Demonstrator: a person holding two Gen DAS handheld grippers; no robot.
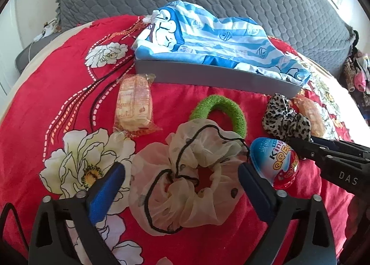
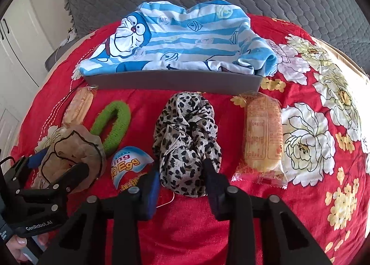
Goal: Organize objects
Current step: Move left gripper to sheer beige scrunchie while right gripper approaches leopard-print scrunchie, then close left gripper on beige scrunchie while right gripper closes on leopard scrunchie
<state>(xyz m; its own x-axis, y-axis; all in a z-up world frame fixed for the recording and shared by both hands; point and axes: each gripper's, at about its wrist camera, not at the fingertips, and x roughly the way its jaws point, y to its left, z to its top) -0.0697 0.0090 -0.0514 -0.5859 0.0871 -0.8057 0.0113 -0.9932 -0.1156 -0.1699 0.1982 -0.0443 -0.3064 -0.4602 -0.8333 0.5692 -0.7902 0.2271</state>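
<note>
The left gripper [image 1: 182,172] stands wide apart, its blue fingers [image 1: 105,192] straddling the cream scrunchie [image 1: 185,177] without pressing it; the scrunchie lies loose on the red floral bedspread [image 1: 69,75], overlapping the green hair ring [image 1: 227,109] behind it and sitting just beside the toy egg [image 1: 276,163].

The right gripper [image 2: 182,177] is narrowed onto the near end of the leopard scrunchie [image 2: 185,135]; its fingers [image 2: 214,180] touch the fabric on both sides, grasping it where it rests on the bedspread, between the egg and a wrapped snack [image 2: 263,135]; a second wrapped snack [image 1: 134,103] lies left of the green ring.

Behind the row sits a grey tray [image 2: 173,82] with a blue striped cartoon cloth [image 2: 185,36] heaped in it; a thumb [image 2: 17,243] shows at the lower left edge of the right view.
</note>
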